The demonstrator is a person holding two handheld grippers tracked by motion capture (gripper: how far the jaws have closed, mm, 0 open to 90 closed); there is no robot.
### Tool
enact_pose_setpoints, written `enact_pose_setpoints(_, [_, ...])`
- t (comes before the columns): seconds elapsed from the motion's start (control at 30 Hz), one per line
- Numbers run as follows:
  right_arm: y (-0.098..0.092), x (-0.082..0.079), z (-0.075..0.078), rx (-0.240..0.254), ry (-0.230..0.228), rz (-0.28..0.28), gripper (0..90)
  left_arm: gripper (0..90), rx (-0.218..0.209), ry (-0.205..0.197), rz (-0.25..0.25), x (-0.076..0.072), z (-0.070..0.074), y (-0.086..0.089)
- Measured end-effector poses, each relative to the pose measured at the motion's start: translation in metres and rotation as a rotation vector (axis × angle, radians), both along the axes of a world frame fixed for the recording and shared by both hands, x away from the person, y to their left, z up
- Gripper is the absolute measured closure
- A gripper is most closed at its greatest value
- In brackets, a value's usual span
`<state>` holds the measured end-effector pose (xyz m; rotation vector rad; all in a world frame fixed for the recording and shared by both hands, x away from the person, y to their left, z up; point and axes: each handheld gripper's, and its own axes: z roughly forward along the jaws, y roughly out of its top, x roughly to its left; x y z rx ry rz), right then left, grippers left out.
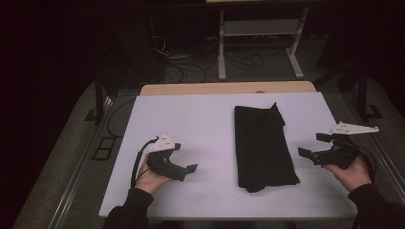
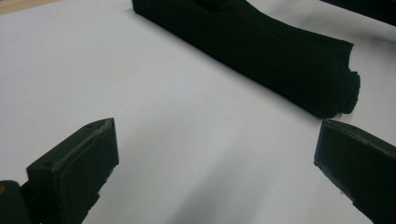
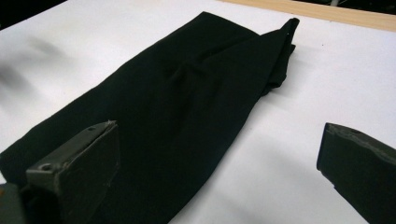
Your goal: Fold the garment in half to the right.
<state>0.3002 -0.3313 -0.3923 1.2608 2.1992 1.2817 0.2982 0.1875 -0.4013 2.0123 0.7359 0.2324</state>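
while both grippers gape empty, folded black cloth lies lengthwise — near-to-far, between left gripper — right gripper

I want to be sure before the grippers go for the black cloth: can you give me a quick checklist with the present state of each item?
1. Left gripper open, nothing between its jaws: ok.
2. Right gripper open, nothing between its jaws: ok.
3. Folded black cloth lies flat on the white board, between the two grippers: ok.
4. Cloth free of both grippers, untouched: ok.
5. Fold tidy: not ok, a corner sticks up at the far end.
6. Number of layers in the fold: cannot tell.
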Motion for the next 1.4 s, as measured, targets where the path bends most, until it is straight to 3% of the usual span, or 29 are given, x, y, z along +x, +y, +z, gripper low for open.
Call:
enact_pose_setpoints(0.67, [0.001, -0.017, -0.008, 0.018, -0.015, 0.017, 0.0, 0.0, -0.067, -0.028, 0.128, -0.004, -0.008, 0.047])
enact_pose_setpoints(0.97, [0.001, -0.024, -0.017, 0.014, -0.002, 0.02, 0.0, 0.0, -0.069, -0.014, 0.188, -0.003, -0.02, 0.066])
enact_pose_setpoints(1.4, [-0.004, -0.037, -0.026, 0.015, -0.008, 0.02, 0.0, 0.0, -0.096, -0.037, 0.276, -0.007, -0.024, 0.089])
